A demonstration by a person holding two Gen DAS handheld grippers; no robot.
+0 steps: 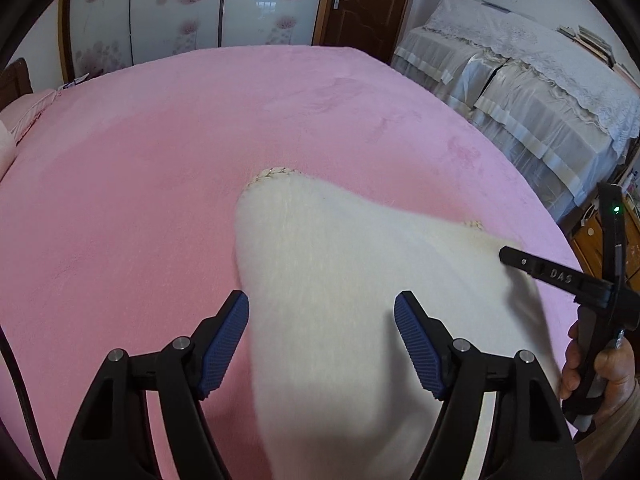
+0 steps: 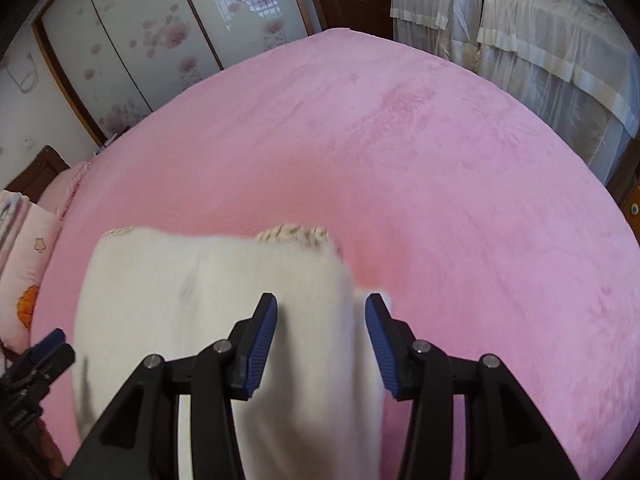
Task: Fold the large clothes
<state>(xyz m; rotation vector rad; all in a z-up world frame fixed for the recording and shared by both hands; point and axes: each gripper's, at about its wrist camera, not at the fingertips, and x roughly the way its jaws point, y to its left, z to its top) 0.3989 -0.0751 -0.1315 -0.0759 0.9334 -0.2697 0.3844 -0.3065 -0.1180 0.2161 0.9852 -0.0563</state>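
Observation:
A white fluffy garment (image 1: 340, 280) with braided cream trim lies folded on the pink bedspread (image 1: 160, 160). My left gripper (image 1: 322, 296) hangs over its left part, jaws wide apart and the blue pads clear of the cloth. The right gripper (image 2: 321, 298) is open over the garment (image 2: 180, 300); a blurred fold runs up between its pads, and neither pad presses on it. In the left wrist view a hand (image 1: 600, 368) holds the right gripper, whose black finger (image 1: 552, 274) reaches over the garment's right edge. The left gripper (image 2: 52, 340) shows at the far left of the right wrist view.
The pink bedspread (image 2: 440, 160) stretches far beyond the garment. Pink pillows (image 2: 24, 264) lie at the bed's left end. Flowered sliding wardrobe doors (image 1: 180, 12) and a brown door (image 1: 360, 4) stand behind. Furniture draped in white lace (image 1: 540, 92) lines the right side.

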